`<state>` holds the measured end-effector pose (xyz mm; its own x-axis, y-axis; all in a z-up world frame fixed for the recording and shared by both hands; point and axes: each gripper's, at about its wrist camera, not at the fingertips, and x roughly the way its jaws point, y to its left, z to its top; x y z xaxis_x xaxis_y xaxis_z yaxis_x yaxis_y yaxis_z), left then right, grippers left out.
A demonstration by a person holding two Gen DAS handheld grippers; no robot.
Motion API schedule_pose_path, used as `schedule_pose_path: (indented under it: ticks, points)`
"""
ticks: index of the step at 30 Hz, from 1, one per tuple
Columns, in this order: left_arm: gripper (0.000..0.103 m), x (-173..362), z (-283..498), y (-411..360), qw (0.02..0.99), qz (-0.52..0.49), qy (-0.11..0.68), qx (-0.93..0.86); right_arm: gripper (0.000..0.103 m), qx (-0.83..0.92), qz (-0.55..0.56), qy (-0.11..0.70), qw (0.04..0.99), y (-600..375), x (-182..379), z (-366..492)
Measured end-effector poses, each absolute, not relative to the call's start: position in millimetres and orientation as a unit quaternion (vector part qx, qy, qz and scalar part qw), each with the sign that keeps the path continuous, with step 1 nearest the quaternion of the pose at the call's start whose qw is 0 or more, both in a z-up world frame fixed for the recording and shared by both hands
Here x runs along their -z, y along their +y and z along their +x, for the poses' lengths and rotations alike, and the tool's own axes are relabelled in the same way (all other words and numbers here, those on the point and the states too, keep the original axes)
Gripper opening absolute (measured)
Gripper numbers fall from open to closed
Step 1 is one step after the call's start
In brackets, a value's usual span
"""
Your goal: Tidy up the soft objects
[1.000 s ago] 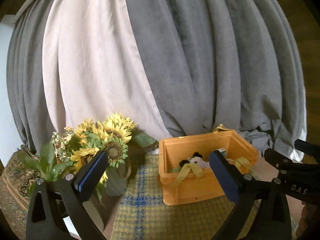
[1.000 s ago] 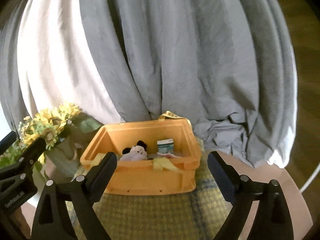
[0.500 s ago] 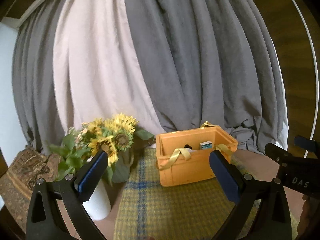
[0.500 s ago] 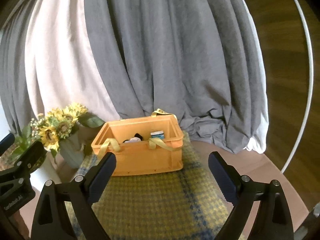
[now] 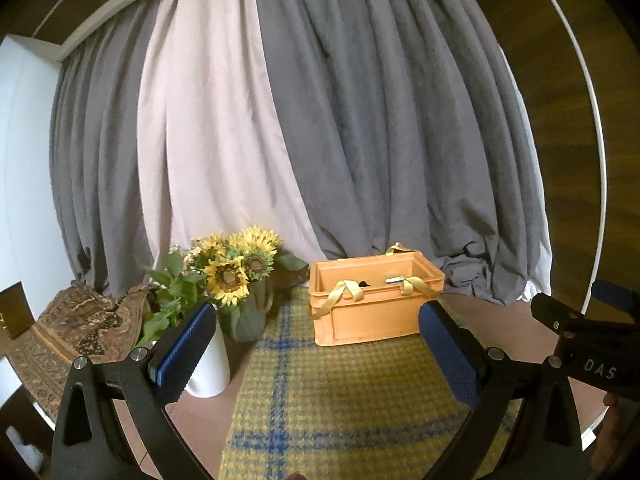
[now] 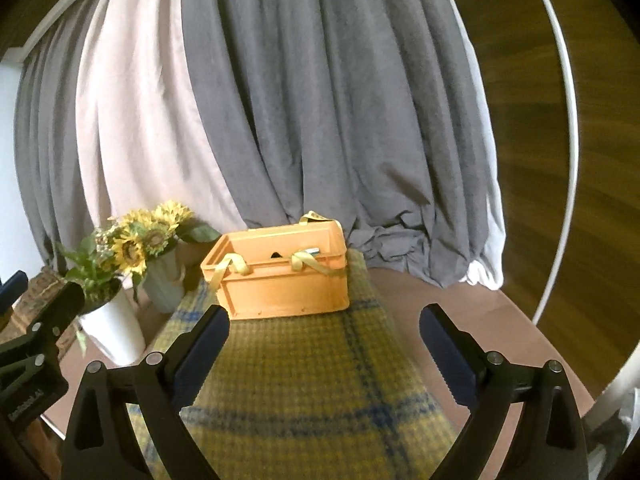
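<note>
Both tools have pulled back from the crate since a second ago, so it looks smaller and farther off. The left hand-held gripper (image 5: 316, 354) hangs with its blue pads spread wide and nothing between them; the right hand-held gripper (image 6: 324, 346) is likewise apart and empty. Beyond them the yellow plaid cloth (image 5: 344, 392) covers the tabletop (image 6: 456, 304), and the orange crate (image 5: 374, 304) sits at its far end, sunflowers (image 5: 230, 276) beside it. Something dark and a small box barely show over the rim. Nothing soft lies outside, so I judge the sorting nearly done.
</note>
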<state>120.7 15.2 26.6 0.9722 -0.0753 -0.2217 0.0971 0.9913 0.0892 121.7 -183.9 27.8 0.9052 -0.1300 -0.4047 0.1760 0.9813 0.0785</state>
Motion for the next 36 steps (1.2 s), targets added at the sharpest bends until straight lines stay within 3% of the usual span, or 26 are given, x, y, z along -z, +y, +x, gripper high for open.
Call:
schedule_pose_path:
  ticks: [17, 36]
  points:
    - [0.103, -26, 39, 6, 0.992, 0.042, 0.105, 0.053, 0.100, 0.077, 0.038, 0.179, 0.980, -192, -35, 34]
    - [0.103, -31, 9, 7, 0.993, 0.040, 0.102, 0.053, 0.100, 0.069, 0.032, 0.172, 0.982, -186, -40, 0]
